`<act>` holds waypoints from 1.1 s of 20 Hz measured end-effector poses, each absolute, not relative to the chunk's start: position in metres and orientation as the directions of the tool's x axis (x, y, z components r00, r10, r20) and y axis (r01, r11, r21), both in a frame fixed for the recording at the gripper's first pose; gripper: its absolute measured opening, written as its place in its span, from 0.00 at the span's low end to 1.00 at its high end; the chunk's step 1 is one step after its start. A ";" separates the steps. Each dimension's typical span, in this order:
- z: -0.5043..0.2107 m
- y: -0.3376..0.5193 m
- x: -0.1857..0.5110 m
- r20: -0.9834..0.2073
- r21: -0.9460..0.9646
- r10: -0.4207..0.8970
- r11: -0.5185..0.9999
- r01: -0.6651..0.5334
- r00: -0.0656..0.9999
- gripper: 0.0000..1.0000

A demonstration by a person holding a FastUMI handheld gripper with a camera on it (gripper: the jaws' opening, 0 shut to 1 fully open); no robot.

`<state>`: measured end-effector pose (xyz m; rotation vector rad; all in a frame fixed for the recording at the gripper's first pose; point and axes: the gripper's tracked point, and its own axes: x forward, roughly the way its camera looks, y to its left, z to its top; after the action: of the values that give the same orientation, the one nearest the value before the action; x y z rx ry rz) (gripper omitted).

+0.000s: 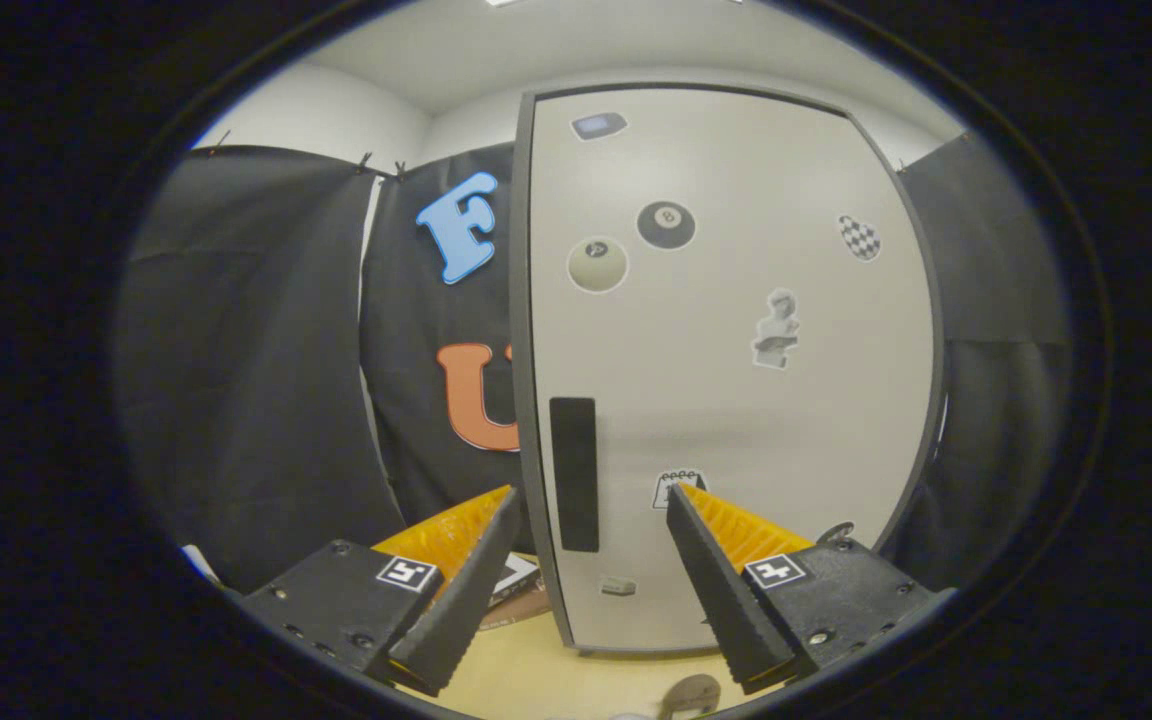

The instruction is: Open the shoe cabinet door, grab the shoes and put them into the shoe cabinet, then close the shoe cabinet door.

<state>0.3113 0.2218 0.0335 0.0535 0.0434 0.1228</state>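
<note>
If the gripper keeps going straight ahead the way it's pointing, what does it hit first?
Probably the black handle on the shoe cabinet door, which lies ahead between the open gripper's fingers. Depth is hard to judge.

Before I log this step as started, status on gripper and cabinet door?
Gripper open, holding nothing, fingers astride the dark handle strip. Shoe cabinet door shut, stickers on its face. Nothing between fingers and door.
</note>
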 end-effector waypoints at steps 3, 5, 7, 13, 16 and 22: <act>0.027 0.231 0.340 -0.052 0.054 0.112 0.993 -0.109 0.992 0.89; 0.024 0.236 0.350 -0.054 0.050 0.111 0.993 -0.109 0.992 0.78; 0.020 0.238 0.360 -0.061 0.053 0.113 0.993 -0.110 0.992 0.71; 0.012 0.232 0.370 -0.079 0.085 0.095 0.993 -0.088 0.992 0.41; 0.012 0.231 0.367 -0.097 0.076 0.134 0.989 -0.127 0.986 0.35; 0.011 0.228 0.348 -0.080 0.059 0.203 0.978 -0.199 0.976 0.29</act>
<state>0.3475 0.2277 0.0113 0.0508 0.0859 0.2026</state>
